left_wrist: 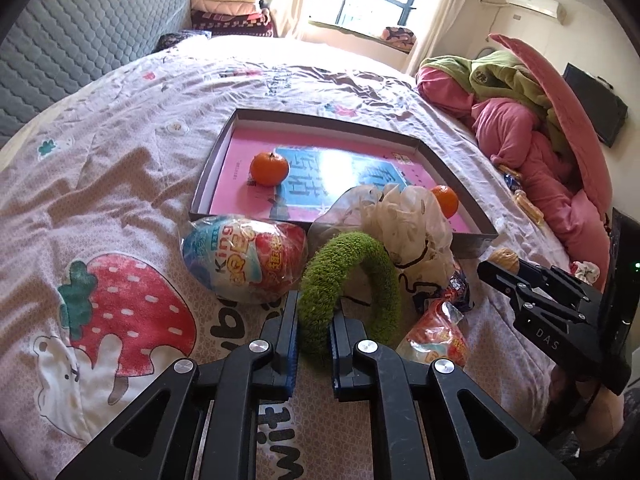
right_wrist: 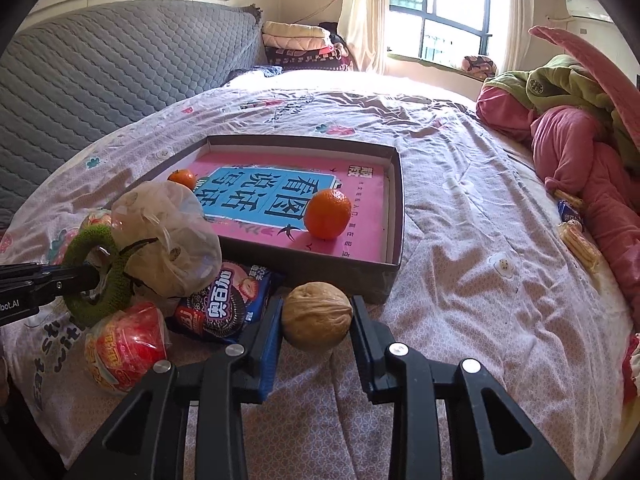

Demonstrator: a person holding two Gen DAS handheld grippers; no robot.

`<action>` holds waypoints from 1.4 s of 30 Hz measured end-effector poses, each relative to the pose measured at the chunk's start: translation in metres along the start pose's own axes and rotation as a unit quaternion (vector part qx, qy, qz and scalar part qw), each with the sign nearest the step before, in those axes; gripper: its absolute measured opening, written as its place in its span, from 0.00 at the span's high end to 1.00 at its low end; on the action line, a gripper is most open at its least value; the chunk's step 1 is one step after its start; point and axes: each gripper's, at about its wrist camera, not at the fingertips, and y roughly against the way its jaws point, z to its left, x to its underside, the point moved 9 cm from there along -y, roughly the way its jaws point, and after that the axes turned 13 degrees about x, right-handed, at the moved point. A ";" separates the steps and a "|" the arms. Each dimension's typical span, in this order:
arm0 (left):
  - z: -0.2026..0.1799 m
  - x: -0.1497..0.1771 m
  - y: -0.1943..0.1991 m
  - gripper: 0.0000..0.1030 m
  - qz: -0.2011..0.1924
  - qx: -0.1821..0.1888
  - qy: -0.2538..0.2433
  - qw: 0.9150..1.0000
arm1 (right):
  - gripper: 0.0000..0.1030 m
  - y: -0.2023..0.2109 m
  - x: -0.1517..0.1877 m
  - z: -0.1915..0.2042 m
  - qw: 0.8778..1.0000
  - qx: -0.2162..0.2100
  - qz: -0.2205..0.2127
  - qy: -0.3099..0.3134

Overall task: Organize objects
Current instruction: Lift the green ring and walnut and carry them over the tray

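In the left wrist view, the left hand-held gripper (left_wrist: 314, 320) enters from the bottom centre and points up the frame, its jaws pressed against both sides of a green ring (left_wrist: 352, 276) that stands upright on the bed (left_wrist: 120, 120). In the right wrist view this gripper comes in level from the left edge, with the ring around its tip at lower left.

The right hand-held gripper (right_wrist: 316, 316) rises from the bottom centre of its own view, jaws partly open on either side of a walnut (right_wrist: 317, 315). The left finger touches the nut; whether the right one does, I cannot tell. In the left wrist view it shows at the right edge, angled toward upper left, the walnut (left_wrist: 505, 258) at its tip.

A shallow box (right_wrist: 394, 216) lies on the bed at mid-frame, lined with a pink sheet, just behind the walnut. Two oranges are inside: one near the right wall (right_wrist: 327, 214), one at the left corner (right_wrist: 182, 179).

A clear bag (right_wrist: 168, 240) sits beside the ring, a cookie packet (right_wrist: 228, 304) and a red snack pack (right_wrist: 124, 350) below it. In the left wrist view an egg-shaped pack (left_wrist: 244, 260) lies left of the ring.
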 end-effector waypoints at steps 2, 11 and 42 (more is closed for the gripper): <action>-0.002 -0.002 0.002 0.89 -0.005 -0.004 -0.007 1.000 | 0.68 0.002 -0.002 0.002 1.000 -0.001 -0.004 0.000; -0.007 -0.013 0.016 0.89 -0.036 -0.018 -0.026 0.999 | 0.68 0.012 -0.012 0.009 1.000 -0.007 -0.026 0.001; -0.033 -0.071 0.040 0.89 -0.139 -0.054 -0.045 0.988 | 0.68 0.059 -0.074 0.025 0.990 -0.007 -0.135 -0.035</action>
